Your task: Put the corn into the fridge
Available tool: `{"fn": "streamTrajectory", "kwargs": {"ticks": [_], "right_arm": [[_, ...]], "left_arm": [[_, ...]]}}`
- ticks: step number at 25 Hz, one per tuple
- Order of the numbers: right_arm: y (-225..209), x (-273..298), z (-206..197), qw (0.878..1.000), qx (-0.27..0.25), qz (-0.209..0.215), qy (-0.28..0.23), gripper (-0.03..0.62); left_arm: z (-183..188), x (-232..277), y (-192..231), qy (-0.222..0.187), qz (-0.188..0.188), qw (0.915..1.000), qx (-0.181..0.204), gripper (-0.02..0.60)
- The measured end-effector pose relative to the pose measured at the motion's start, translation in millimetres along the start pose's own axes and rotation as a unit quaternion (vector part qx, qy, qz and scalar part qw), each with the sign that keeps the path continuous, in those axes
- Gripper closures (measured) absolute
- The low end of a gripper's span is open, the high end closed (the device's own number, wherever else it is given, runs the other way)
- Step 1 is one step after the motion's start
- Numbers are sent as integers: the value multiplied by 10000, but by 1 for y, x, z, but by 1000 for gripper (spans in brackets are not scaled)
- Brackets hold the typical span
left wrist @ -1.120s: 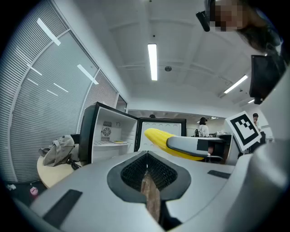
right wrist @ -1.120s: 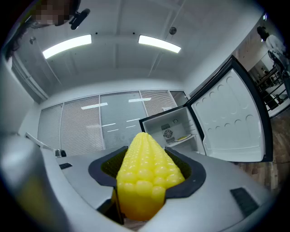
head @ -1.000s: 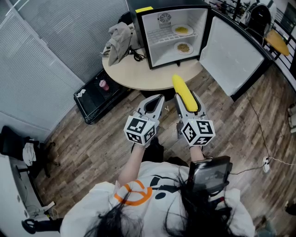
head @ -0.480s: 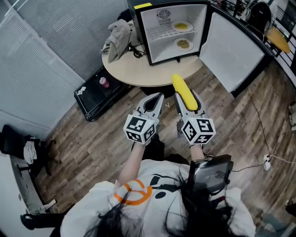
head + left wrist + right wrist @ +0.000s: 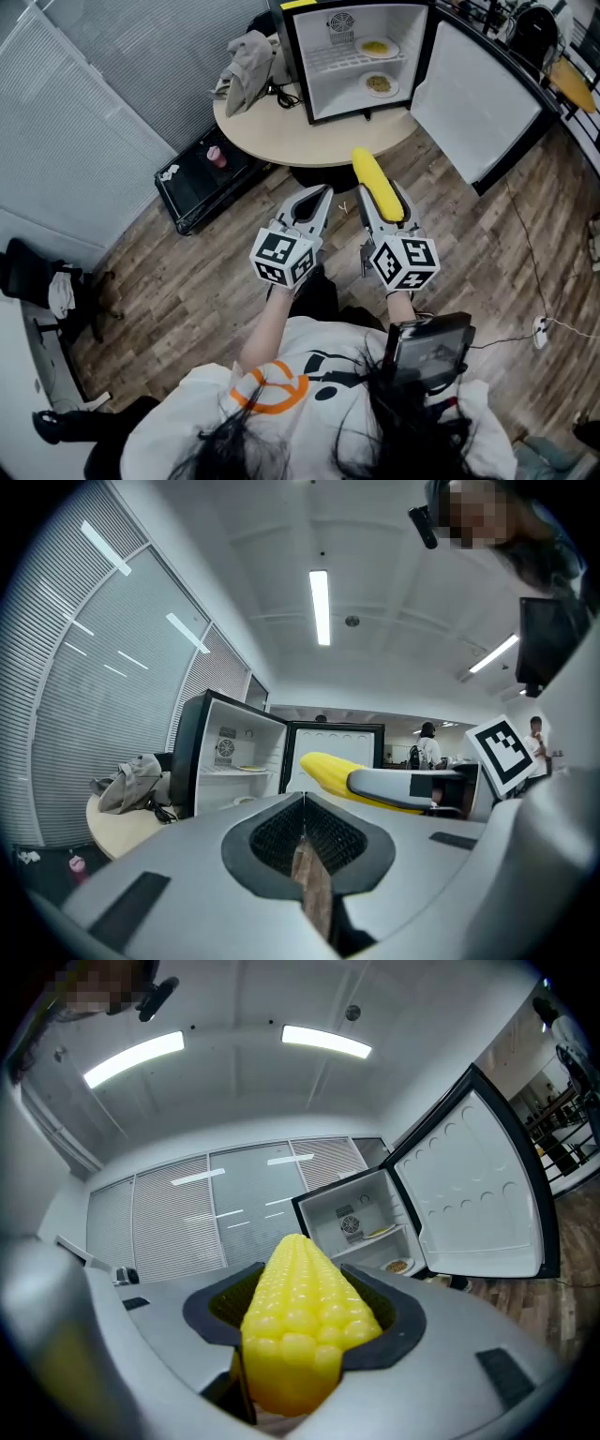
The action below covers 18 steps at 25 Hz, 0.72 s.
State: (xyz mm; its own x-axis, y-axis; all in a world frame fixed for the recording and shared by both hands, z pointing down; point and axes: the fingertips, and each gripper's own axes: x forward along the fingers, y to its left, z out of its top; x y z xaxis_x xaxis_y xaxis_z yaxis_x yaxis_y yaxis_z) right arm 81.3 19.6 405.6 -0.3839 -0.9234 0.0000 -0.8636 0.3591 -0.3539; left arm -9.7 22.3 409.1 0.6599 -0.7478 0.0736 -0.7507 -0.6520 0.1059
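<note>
- Almost nothing has changed over the last second. My right gripper [image 5: 379, 193] is clamped on the corn [image 5: 376, 176] just as it was, its jaws spread wide around the cob. The tapered end sticks out ahead, towards the far side.
- My left gripper [image 5: 317, 199] hangs just left of it with its jaws pressed together and nothing between them. It has kept its place too.
- The one thing that has shifted is my own view. The table [image 5: 281, 136] and the fridge [image 5: 328, 92] sit a touch farther up the head view than a second ago, while both grippers show in the same spot.
- The corn is in the air over the wooden floor, short of the table's near edge and well apart from the fridge.
- The fridge stands on the far part of the table, and its door [image 5: 469, 103] is swung wide to the right, so nothing blocks the way in.
- Inside, one plate [image 5: 377, 47] sits on the upper shelf and another [image 5: 379, 84] on the bottom. Both are towards the right, leaving bare room on the left.
- I judge the grasp done and sound, and the reach into the fridge not yet begun.
- The next move calls for a level push forward over the table edge towards that free left side, keeping clear of the plates.
</note>
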Motion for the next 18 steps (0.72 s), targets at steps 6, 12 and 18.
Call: {"fn": "streamTrajectory", "kwargs": {"ticks": [6,12,18], "right_arm": [[2,5,-2,10000,58,34,47,336],[-1,18,-1,9999,89,60,49,336],[-18,53,-4,9999,111,1,106,336]], "left_arm": [[6,-2,9,-51,124,9999,-68,571],[8,2,22,-100,217,9996,-155,571],[2,29,48,-52,177,9996,-206,571]]}}
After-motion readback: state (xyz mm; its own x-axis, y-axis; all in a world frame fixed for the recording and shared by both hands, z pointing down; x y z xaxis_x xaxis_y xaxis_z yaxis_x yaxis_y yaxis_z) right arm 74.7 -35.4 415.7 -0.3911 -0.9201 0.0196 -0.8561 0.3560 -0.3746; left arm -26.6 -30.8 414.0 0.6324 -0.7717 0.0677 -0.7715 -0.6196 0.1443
